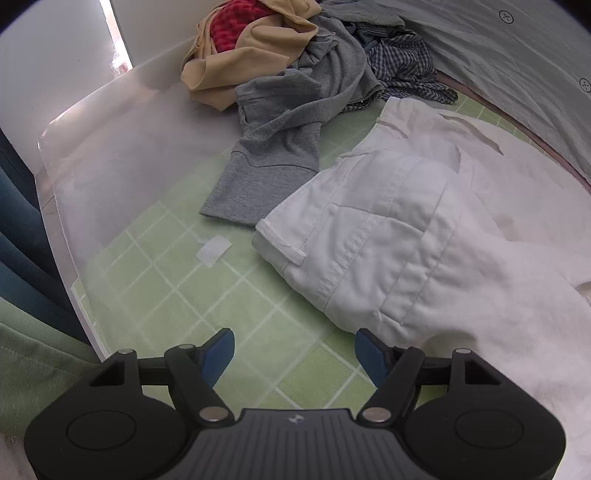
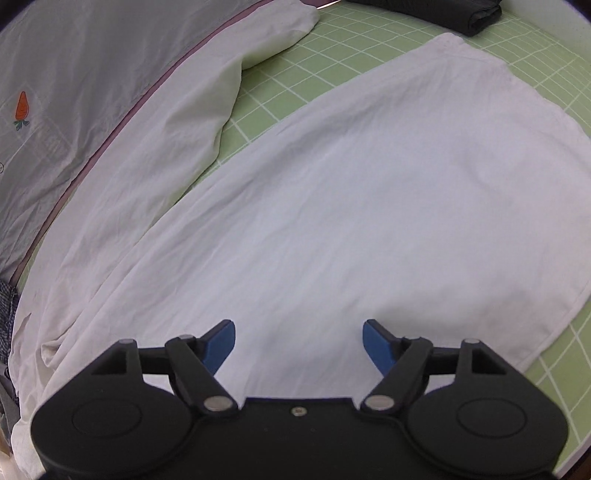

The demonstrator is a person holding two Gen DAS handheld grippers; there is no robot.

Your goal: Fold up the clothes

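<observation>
White trousers (image 1: pixel 388 236) spread flat on green checked mat (image 1: pixel 207 295), waistband toward left gripper (image 1: pixel 294 350), legs (image 2: pixel 351 192) under right gripper (image 2: pixel 299 341). Both sets of fingers apart, gripping nothing. Heap of clothes (image 1: pixel 295 66) beyond; dark, possibly folded, garment (image 2: pixel 461 13) at far edge.

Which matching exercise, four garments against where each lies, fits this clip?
Things:
1. white cotton trousers
2. grey knit T-shirt
3. beige garment with a red one inside
4. dark folded garment

Places:
A. far corner of the green grid mat, right wrist view
B. top of the unfolded pile, far end
C. spread flat below both open grippers
D. trailing from the pile towards the trousers' waistband

Pairs: 1-C, 2-D, 3-B, 4-A
</observation>
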